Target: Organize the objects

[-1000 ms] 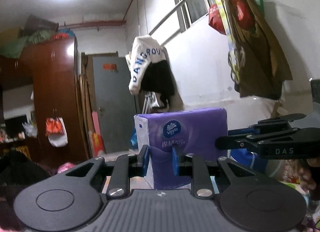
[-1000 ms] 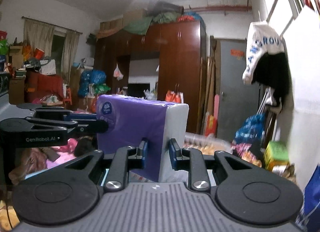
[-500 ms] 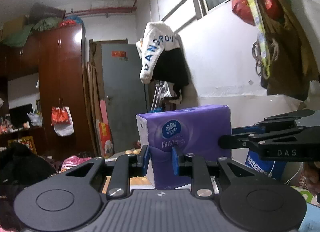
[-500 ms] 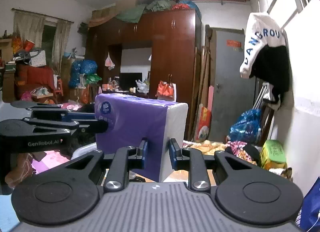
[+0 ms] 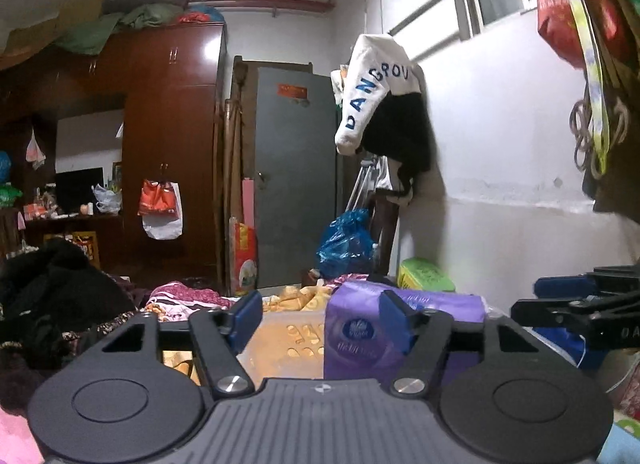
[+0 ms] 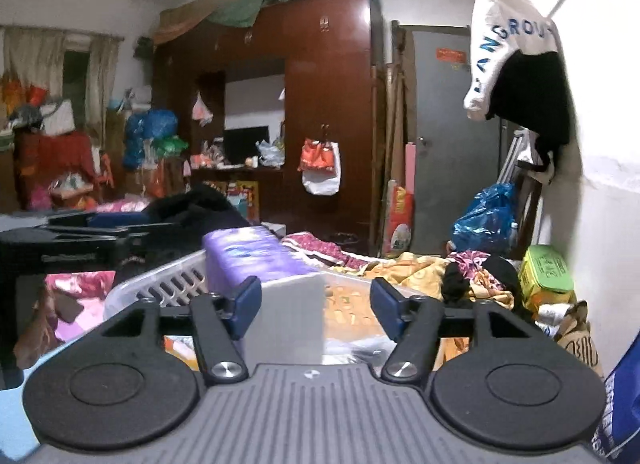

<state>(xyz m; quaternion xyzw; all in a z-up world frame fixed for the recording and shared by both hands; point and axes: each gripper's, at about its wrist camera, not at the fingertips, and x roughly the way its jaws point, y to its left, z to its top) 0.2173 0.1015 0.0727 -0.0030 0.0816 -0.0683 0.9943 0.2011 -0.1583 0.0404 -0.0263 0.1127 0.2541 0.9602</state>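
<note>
Tissue pack set down in the basket — both claws let go

The left claw (image 5: 320, 314) and right claw (image 6: 316, 300) have just been opening and stand wide, their pads clear of the purple plastic-wrapped tissue pack (image 6: 248, 260) lying in the white slatted plastic basket (image 6: 160, 284). That piece looks done; surrounding clutter remains. Readable: "ANGROU" on the hanging white garment (image 5: 372, 92) — the pack's logo is blurred.

A lived-in bedroom in a home — a tall dark wooden wardrobe (image 6: 324, 104) piled with bundles, a grey door (image 5: 296, 176), a jacket (image 5: 380, 104) hung by the window, curtains (image 6: 36, 76), and rumpled bedding (image 6: 400, 264) strewn with clothes and bags.
</note>
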